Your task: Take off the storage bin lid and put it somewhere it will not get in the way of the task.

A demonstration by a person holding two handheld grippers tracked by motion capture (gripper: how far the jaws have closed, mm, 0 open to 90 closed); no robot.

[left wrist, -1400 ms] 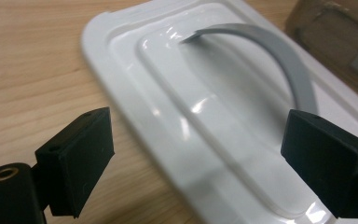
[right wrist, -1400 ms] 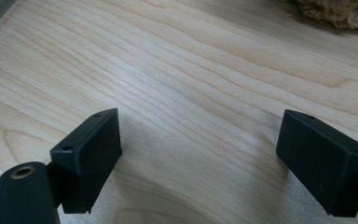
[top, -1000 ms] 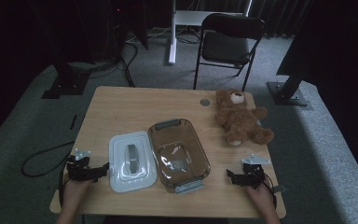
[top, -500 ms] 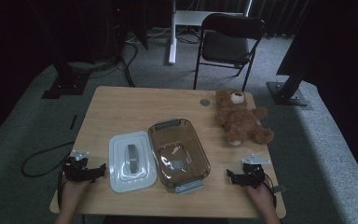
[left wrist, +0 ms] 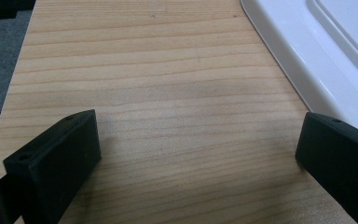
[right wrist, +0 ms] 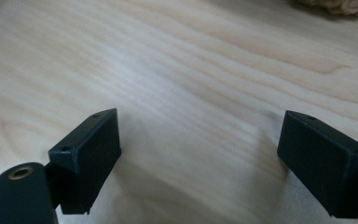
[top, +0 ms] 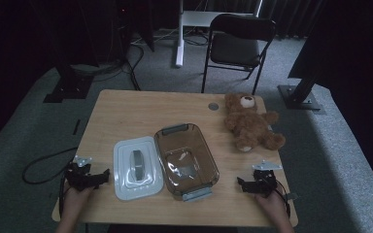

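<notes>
Bare wood [left wrist: 168, 93] between wide jaws — white lid [left wrist: 317, 51] edge alongside.

Light wooden desk [top: 126, 116]: pale tan, fine straight grain lines. 
White rectangular plastic lid [top: 137, 167]: plain white, grey handle at centre. 
Clear brown-tinted rectangular dish [top: 186, 159]: smoky brown, grey tabs at both ends. 
Brown plush teddy bear [top: 250, 121]: mid-brown fur, cream muzzle and foot sole. 
Left tool [top: 108, 174] and right tool [top: 239, 182]: matt black jaws. 
Folding chair [top: 238, 43]: black. 
Carpeted floor [top: 43, 126]: grey-green.
</notes>
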